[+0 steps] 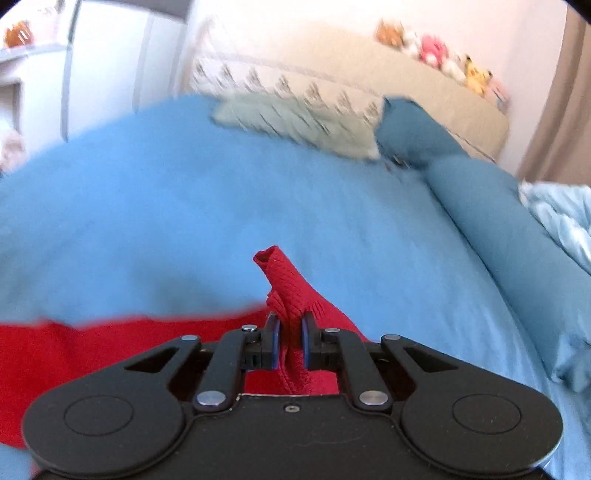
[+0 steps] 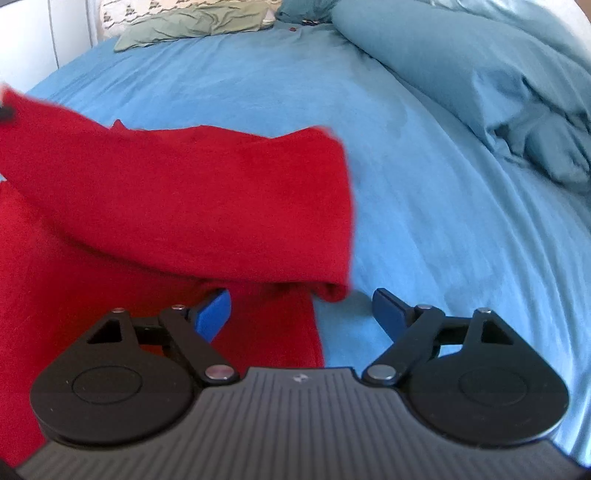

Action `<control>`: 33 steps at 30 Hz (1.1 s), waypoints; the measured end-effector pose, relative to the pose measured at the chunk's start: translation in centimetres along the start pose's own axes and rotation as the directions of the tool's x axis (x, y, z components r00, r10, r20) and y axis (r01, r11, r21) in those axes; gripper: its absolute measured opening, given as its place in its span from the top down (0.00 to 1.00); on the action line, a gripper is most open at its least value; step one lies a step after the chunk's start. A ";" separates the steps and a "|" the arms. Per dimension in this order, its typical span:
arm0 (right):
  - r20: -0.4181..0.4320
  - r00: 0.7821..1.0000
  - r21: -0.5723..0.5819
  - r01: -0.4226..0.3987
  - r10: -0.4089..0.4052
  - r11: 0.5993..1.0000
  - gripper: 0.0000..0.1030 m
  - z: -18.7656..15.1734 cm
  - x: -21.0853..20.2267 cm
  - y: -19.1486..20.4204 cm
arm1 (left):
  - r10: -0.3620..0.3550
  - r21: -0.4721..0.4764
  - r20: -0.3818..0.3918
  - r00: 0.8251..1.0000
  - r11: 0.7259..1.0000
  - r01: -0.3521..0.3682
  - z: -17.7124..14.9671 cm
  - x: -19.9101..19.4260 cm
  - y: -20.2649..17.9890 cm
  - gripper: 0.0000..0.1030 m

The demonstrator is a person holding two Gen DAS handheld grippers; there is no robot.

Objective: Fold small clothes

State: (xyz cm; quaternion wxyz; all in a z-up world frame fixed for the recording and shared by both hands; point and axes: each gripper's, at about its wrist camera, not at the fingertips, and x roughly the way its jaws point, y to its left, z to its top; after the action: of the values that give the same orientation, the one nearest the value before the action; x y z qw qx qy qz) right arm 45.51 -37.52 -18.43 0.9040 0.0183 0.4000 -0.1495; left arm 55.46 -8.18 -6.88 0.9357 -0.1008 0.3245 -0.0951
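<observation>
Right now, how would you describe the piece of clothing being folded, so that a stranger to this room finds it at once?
Start from the bed covered by the light blue sheet. On its near part lies the red knit garment, partly doubled over, one bunched end pinched in the left hand-held gripper. It is the only red thing there; the green cloth near the pillows and the teal duvet are dull by comparison.

The garment (image 2: 177, 192) is plain red knit, the bed (image 2: 424, 206) sheet bright blue, the duvet (image 2: 480, 74) a duller teal-blue, the pillow (image 2: 192, 27) sage green, the bedspread (image 1: 295, 85) cream with dark tree-like motifs, and both grippers, left (image 1: 290, 343) and right (image 2: 301, 314), black with blue pads.
</observation>
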 end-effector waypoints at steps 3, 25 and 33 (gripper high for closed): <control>0.009 1.000 -0.038 0.021 -0.021 0.999 0.03 1.0 1.2 0.4 | 0.072 0.009 0.025 0.997 0.997 -0.072 -0.5 -1.3 3.0 0.88; 0.015 1.000 -0.150 -0.022 0.024 0.988 0.00 2.5 -1.8 -1.7 | 0.425 0.133 -0.172 0.889 0.904 -0.407 -7.0 -3.2 11.2 0.28; 0.048 0.966 -0.085 -0.248 0.252 0.965 0.00 3.3 -0.3 3.2 | 0.238 0.222 -0.173 0.956 0.955 -0.198 -7.0 -0.4 7.6 0.23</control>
State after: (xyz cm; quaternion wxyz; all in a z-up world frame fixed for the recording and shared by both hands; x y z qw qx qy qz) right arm 48.62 -34.85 -16.19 0.9269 0.0290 0.3736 -0.0191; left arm 51.57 -1.68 -13.95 0.9089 0.0413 0.4136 -0.0328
